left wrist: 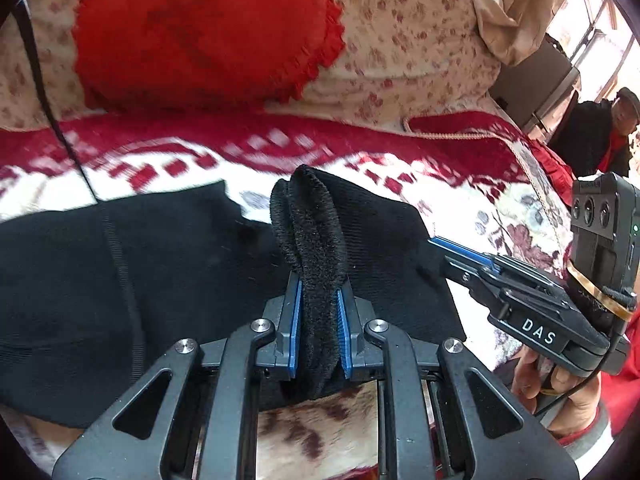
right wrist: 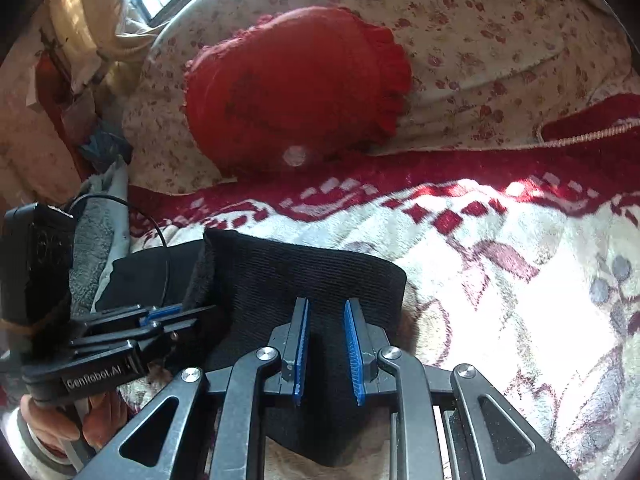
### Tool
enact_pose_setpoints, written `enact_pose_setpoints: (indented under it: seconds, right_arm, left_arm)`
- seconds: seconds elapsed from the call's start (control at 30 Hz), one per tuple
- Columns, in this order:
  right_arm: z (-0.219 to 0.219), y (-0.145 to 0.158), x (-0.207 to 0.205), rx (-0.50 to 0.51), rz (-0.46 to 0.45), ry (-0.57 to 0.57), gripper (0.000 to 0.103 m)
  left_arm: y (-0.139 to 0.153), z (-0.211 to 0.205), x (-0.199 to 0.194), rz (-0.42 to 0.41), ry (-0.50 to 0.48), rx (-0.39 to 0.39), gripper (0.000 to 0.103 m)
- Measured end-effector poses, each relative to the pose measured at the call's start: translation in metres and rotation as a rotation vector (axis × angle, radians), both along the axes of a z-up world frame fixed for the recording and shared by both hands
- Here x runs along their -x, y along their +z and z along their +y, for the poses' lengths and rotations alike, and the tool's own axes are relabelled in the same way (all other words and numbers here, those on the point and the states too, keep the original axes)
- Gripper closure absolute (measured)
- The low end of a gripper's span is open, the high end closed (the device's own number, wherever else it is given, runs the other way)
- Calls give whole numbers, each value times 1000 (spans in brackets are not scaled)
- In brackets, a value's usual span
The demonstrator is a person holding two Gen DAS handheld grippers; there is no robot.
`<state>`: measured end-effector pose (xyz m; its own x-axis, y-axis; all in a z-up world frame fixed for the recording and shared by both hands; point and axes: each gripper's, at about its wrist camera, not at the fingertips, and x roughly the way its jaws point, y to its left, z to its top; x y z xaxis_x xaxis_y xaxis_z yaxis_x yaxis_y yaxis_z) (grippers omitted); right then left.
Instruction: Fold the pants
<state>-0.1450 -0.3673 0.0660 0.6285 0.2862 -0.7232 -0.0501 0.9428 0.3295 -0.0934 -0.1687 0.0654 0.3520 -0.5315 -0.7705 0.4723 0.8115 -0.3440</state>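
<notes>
**newbie_ops:** How do you handle this bit of the fold without it going lopsided?

**me:** I've got both ends of one edge. My left gripper [left wrist: 318,300] is pinched hard on a bunched, fuzzy hem of the black pants [left wrist: 132,280]; you can see the fleecy lining squashed between the blue pads. My right gripper [right wrist: 326,344] sits over the ribbed knit at the neighbouring edge. From its own view the pads look a little apart with cloth between them, so I can't tell how firm that grip is. I'd check it before lifting.

**newbie_ops:** And then?

**me:** Keep both at the same height, the edge taut, and carry it over in one arc so the layers land square. The pants lie on a plush red-and-cream blanket [right wrist: 500,240] on the bed, which is grabby, so dragging will probably rumple the lower layer. Thick stretchy knit springs back; press the crease. The frilly red cushion [left wrist: 208,32] is well behind.
</notes>
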Motion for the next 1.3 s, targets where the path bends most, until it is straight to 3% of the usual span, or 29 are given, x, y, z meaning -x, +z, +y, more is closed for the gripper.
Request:
enact_pose_setpoints:
  seconds: [0.13, 0.3, 0.5, 0.63, 0.77, 0.9, 1.0, 1.3]
  right_arm:
    - [19, 5, -5, 54, -9, 29, 86]
    - [32, -18, -27, 86, 41, 43, 86]
    - [35, -28, -38, 93, 44, 54, 86]
    - [27, -13, -25, 60, 53, 47, 86]
    - [30, 1, 5, 93, 47, 61, 86]
    - [33, -8, 25, 110, 70, 67, 86]
    - [35, -22, 27, 128, 87, 54, 86]
    - [39, 3, 28, 128, 72, 57, 86]
  left_arm:
    - [-7, 8, 2, -1, 32, -46, 89]
    - [-31, 6, 2, 5, 57, -100, 89]
    - [-34, 4, 1, -9, 58, -119, 88]
    - [-31, 4, 4, -13, 57, -129, 88]
    - [-31, 3, 5, -18, 66, -131, 88]
    - [-32, 3, 6, -25, 66, -134, 88]
    - [-32, 3, 6, -32, 69, -139, 87]
    - [-29, 5, 9, -42, 85, -144, 85]
